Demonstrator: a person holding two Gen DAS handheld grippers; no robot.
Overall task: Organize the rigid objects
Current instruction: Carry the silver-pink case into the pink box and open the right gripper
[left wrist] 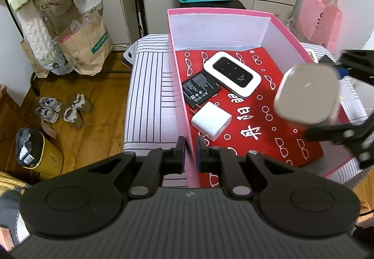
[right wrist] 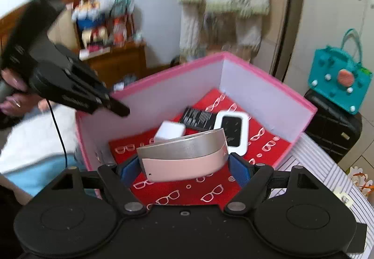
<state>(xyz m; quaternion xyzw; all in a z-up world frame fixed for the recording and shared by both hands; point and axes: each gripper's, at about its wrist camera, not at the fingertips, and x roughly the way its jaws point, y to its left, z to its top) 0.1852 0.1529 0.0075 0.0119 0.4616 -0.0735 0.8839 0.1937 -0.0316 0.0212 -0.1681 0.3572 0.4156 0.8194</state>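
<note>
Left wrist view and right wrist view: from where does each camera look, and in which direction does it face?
Left wrist view: sits on the left gripper, which is shut on the near wall of the pink box; looks down into the box; the right gripper enters at the right edge.
Right wrist view: sits on the right gripper, which holds the pink-and-silver case above the box; the left gripper and a hand show at left.
Both views share: the box, the white charger, the black battery, the white router.
</note>
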